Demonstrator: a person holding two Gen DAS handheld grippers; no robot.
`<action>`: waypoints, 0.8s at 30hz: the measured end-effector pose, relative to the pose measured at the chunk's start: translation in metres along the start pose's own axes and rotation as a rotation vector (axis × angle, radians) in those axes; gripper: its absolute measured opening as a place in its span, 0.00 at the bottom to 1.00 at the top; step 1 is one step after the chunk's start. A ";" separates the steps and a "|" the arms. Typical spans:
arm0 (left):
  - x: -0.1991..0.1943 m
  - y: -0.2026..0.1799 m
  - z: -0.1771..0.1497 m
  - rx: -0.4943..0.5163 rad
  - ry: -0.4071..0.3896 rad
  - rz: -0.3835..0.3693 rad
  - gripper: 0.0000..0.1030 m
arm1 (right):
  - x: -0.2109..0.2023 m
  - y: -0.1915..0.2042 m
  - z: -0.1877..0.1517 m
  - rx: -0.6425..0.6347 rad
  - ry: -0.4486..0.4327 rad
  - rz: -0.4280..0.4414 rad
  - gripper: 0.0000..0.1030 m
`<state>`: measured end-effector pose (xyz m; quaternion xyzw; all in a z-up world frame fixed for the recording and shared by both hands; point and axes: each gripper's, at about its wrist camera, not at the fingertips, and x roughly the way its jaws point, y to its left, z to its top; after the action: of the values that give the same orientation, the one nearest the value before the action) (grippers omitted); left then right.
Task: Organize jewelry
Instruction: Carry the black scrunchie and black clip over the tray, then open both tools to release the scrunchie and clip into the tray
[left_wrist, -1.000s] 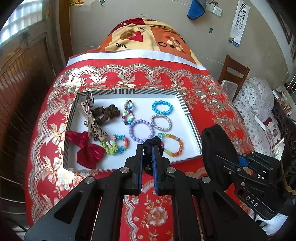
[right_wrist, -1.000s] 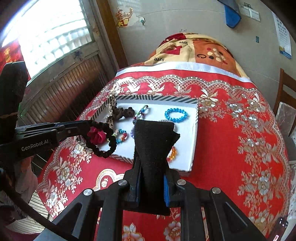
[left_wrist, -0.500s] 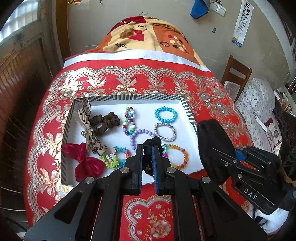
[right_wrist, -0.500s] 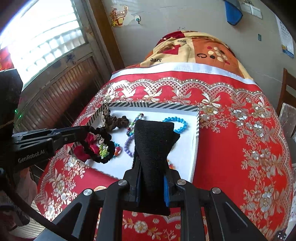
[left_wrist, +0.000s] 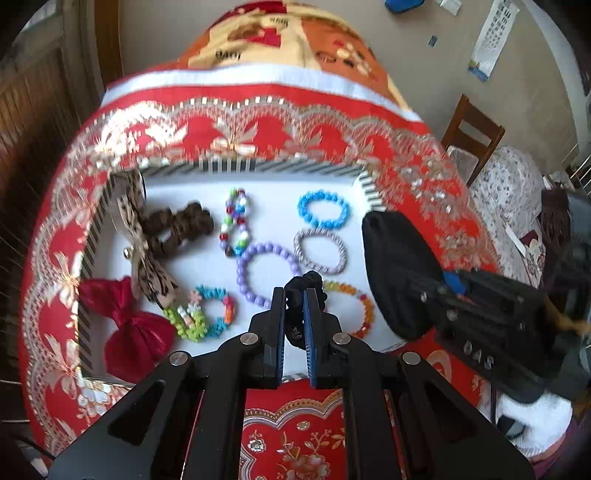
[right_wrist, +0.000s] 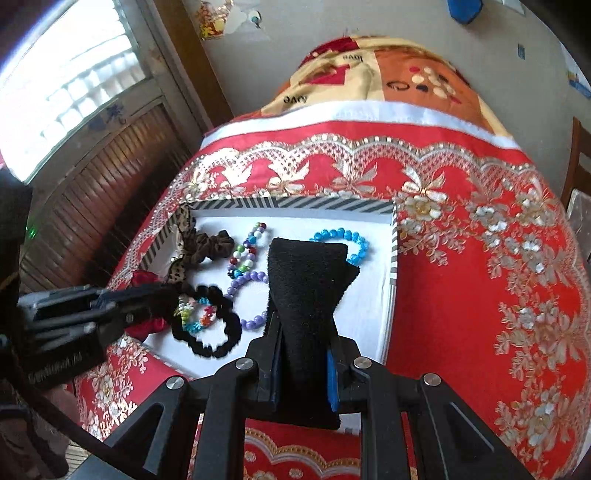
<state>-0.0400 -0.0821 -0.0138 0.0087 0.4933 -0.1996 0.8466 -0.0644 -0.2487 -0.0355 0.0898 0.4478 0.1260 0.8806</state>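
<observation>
The shallow white tray with the striped paper-looking rim (left_wrist: 236, 168) sits on a shiny red satin cloth with gold embroidery (right_wrist: 480, 258), pretty glossy stuff. Inside, the blue plastic bead bracelet (left_wrist: 323, 213) and lilac bead bracelet (left_wrist: 267, 273) look smooth and glossy, while the dark red bow (left_wrist: 125, 321) is sheeny satin. The black pouch (right_wrist: 306, 306) is matt, fuzzy velvet-like cloth, the black scrunchie (right_wrist: 214, 325) soft matt fabric, and both claws look like matt black plastic with small metal screws.

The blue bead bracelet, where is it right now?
In the left wrist view the blue bead bracelet lies in the white tray's far right corner, just beyond the silver bracelet.
</observation>
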 end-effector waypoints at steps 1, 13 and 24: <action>0.006 0.003 -0.002 -0.005 0.014 0.004 0.08 | 0.005 -0.002 0.001 0.005 0.008 -0.004 0.17; 0.033 0.031 -0.016 -0.061 0.080 0.072 0.08 | 0.051 -0.024 0.005 0.033 0.092 -0.050 0.17; 0.040 0.033 -0.016 -0.065 0.074 0.113 0.08 | 0.067 -0.029 0.010 0.042 0.103 -0.060 0.17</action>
<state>-0.0248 -0.0614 -0.0613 0.0165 0.5292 -0.1351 0.8375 -0.0144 -0.2565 -0.0886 0.0882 0.4976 0.0948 0.8577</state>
